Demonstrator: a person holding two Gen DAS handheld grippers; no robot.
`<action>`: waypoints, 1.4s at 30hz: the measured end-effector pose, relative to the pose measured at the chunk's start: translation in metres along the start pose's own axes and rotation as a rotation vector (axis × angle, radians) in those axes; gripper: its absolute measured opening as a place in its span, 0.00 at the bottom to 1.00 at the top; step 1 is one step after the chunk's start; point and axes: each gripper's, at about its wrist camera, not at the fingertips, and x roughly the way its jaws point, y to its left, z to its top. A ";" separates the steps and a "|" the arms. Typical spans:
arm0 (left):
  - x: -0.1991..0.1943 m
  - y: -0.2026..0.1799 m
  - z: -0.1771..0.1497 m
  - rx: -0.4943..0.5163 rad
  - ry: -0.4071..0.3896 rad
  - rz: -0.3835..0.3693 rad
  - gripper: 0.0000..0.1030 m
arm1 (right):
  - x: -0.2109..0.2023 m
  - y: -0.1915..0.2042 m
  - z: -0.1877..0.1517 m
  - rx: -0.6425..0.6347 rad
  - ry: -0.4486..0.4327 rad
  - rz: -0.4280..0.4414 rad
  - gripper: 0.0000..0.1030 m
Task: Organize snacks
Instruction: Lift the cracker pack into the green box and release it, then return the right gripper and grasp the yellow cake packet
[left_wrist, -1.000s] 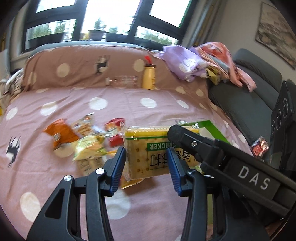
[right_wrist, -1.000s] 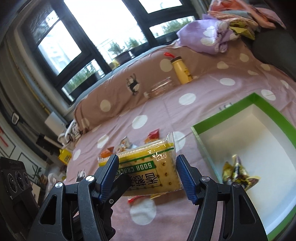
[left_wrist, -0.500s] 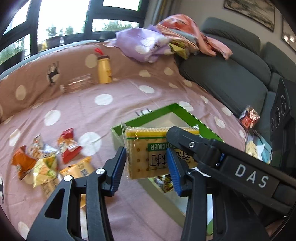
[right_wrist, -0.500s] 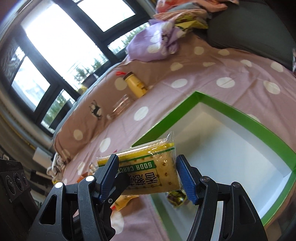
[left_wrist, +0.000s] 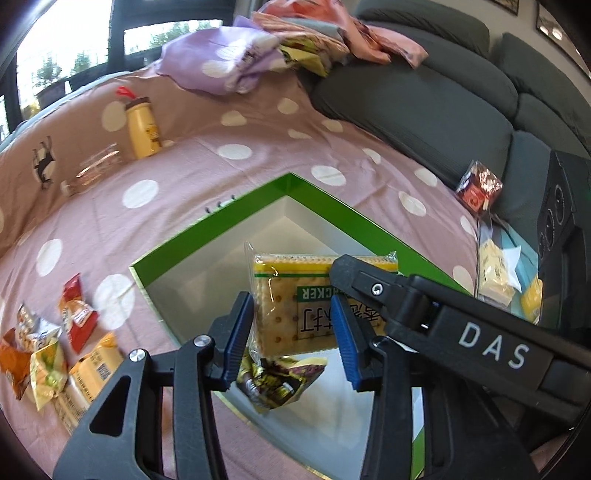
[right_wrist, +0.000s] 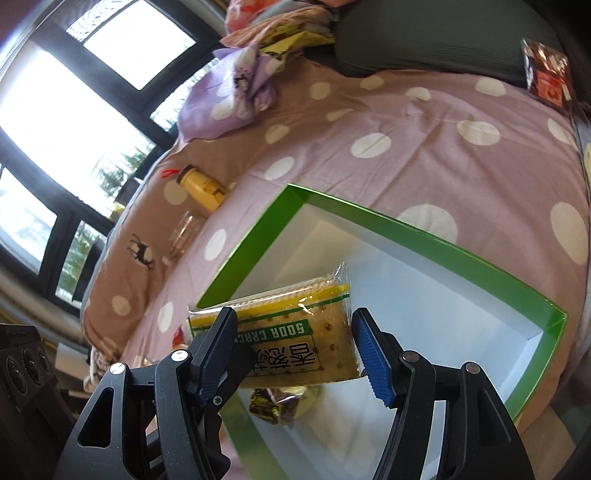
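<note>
A clear pack of soda crackers (left_wrist: 295, 299) with a yellow and green band hangs in the air above the green-rimmed white box (left_wrist: 236, 218). Both grippers clamp it, each across one end. My left gripper (left_wrist: 291, 325) is shut on it; the right gripper's finger crosses in front in the left wrist view. My right gripper (right_wrist: 295, 347) is shut on the same pack (right_wrist: 295, 332) over the box (right_wrist: 424, 229). A small dark and yellow snack packet (left_wrist: 277, 380) lies on the box floor under the pack, and it also shows in the right wrist view (right_wrist: 277, 406).
Several loose snack packets (left_wrist: 62, 350) lie on the pink dotted bedspread left of the box. A yellow bottle (left_wrist: 142, 127) and a clear jar (left_wrist: 92, 170) are at the back. A grey sofa (left_wrist: 443, 110), piled clothes (left_wrist: 258, 55) and more packets (left_wrist: 480, 188) are to the right.
Both grippers have carried the cracker pack to the right, from above the loose snacks to above the green box. Both grips on the pack are unchanged.
</note>
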 end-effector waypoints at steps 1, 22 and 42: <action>0.004 -0.001 0.001 0.005 0.012 -0.005 0.41 | 0.001 -0.004 0.001 0.012 0.004 -0.007 0.65; 0.052 0.001 0.001 -0.017 0.146 -0.059 0.41 | 0.027 -0.033 0.002 0.107 0.087 -0.123 0.65; -0.075 0.092 -0.034 -0.269 -0.123 0.125 0.86 | 0.004 0.006 0.000 -0.002 -0.017 -0.038 0.82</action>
